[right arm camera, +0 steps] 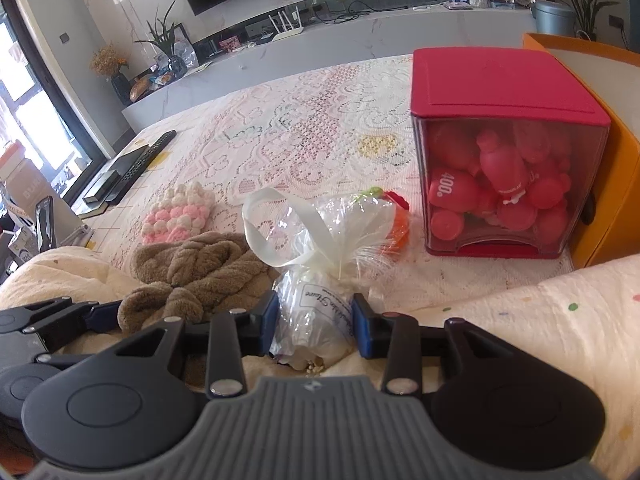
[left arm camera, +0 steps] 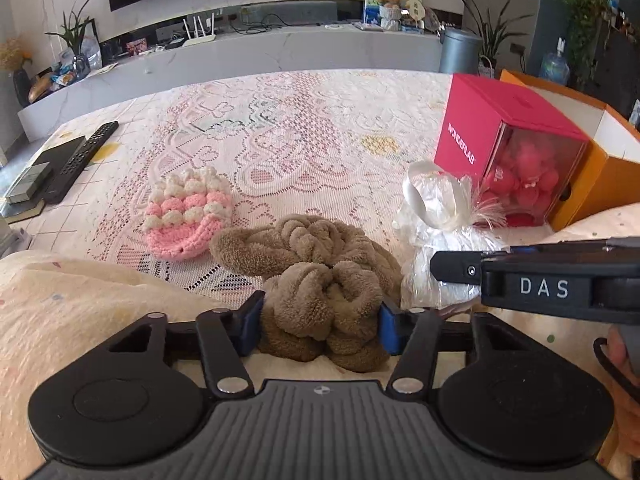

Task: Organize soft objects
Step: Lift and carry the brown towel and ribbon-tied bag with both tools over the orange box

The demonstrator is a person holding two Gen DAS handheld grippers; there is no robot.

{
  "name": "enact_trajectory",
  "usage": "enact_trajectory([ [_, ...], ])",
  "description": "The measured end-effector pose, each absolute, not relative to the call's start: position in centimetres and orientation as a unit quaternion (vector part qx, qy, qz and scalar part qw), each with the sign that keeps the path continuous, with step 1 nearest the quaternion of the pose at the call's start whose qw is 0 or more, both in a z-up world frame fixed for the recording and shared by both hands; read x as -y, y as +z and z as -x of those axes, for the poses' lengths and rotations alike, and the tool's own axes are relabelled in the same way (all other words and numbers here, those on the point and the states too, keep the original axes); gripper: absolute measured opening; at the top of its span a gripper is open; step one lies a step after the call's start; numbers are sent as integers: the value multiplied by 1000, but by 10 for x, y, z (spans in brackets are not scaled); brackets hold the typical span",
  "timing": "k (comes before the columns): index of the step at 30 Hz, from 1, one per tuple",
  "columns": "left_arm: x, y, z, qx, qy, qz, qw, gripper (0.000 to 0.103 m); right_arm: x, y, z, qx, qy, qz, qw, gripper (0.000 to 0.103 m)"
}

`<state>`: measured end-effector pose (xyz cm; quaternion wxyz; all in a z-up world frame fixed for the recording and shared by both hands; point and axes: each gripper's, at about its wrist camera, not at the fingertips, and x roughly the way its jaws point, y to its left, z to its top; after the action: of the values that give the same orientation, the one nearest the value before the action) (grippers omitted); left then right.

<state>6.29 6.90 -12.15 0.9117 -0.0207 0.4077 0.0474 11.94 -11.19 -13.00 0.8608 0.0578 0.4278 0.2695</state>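
White letters reading "WONDERLAB" run down the side of the red box (left arm camera: 472,128), whose clear front shows red bottle-shaped pieces, one marked "400" in the right wrist view. The right gripper's side, seen from the left wrist, carries the letters "DAS". A script label on the clear plastic bag (right arm camera: 316,316) is too distorted to read.

The left gripper (left arm camera: 320,324) has its blue fingers (left arm camera: 250,326) pressed against both sides of the brown plush bundle (left arm camera: 320,280), clamped on its near end. The right gripper (right arm camera: 316,324) has its fingers (right arm camera: 362,330) closed against the lower part of the plastic bag, which has a white ribbon handle on top.

Both soft things lie at the near edge of the lace-covered tabletop (left arm camera: 300,132), partly over a cream quilt (left arm camera: 80,300). A pink and white crocheted piece (left arm camera: 188,216) sits just beyond the plush bundle, on its left. The red box stands behind the bag, against an orange box (left arm camera: 600,160). Something orange and green (right arm camera: 396,216) lies between bag and red box. A black remote (left arm camera: 82,160) rests far left.
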Motion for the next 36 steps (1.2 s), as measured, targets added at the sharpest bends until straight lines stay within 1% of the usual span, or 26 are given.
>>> enact_trajectory([
  [1,-71,-120,-62,-404,48,27,913,57,113,-129,-118,-425,270,-59,862,36],
  [3,-75,-117,-58,-393,48,43,917,49,114,-125,-117,-420,270,-62,864,35],
  [6,-81,-111,-53,-378,48,65,922,45,117,-116,-113,-409,273,-62,869,35],
  [10,-92,-102,-47,-358,53,107,926,42,121,-100,-105,-386,281,-63,876,36],
  [17,-104,-72,-30,-292,68,152,942,42,137,-70,-101,-341,282,-74,894,36],
  [23,-103,-40,-34,-255,43,176,950,42,159,-45,-110,-311,271,-82,907,36],
  [29,-75,-7,-56,-226,-13,167,960,42,196,-19,-123,-283,240,-70,926,36],
  [36,-18,18,-111,-206,-106,152,961,42,256,9,-154,-271,190,-41,943,36],
])
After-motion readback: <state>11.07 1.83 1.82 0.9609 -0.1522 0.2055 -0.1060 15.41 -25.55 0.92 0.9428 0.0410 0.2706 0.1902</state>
